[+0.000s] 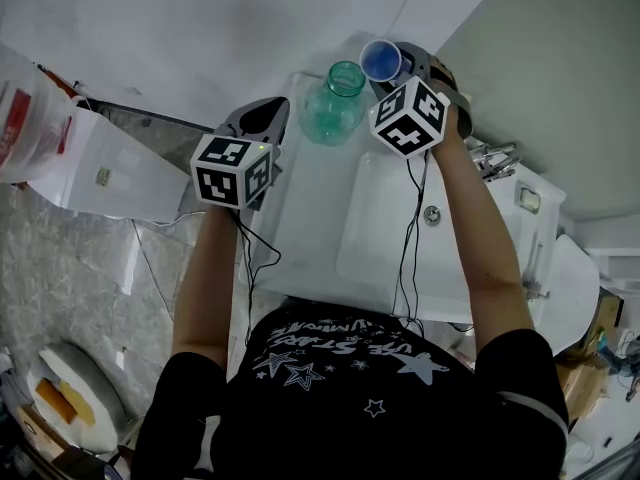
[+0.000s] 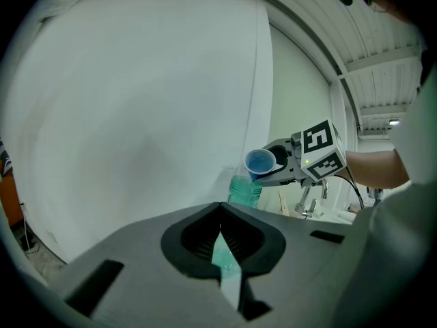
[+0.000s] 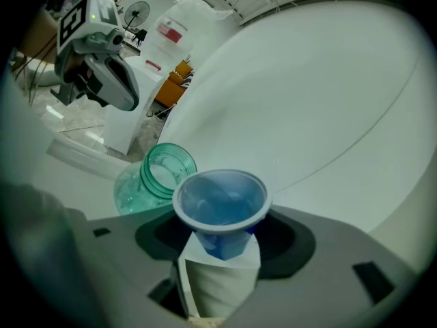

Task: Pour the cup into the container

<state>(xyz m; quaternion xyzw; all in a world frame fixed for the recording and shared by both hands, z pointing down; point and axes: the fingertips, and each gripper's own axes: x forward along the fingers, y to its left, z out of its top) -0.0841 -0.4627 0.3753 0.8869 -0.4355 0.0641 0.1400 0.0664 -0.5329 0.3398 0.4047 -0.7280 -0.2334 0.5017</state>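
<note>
A green glass jar [image 1: 338, 106] stands open-mouthed on the white counter behind the basin. My right gripper [image 1: 397, 64] is shut on a small blue cup [image 1: 381, 61], which hangs tilted just right of and above the jar's mouth. In the right gripper view the cup [image 3: 220, 209] sits between the pads with its mouth toward the camera and the jar [image 3: 153, 176] just behind it on the left. Whether the cup holds anything I cannot tell. My left gripper [image 1: 268, 118] hovers left of the jar, jaws together and empty. From it I see the jar [image 2: 244, 191] and the cup [image 2: 260, 162].
A white sink basin [image 1: 400, 238] lies in front of the jar, with a metal tap [image 1: 495, 158] at its right. A white cabinet [image 1: 110, 173] stands to the left, beside a red-labelled bag [image 1: 22, 118]. A white wall rises close behind the jar.
</note>
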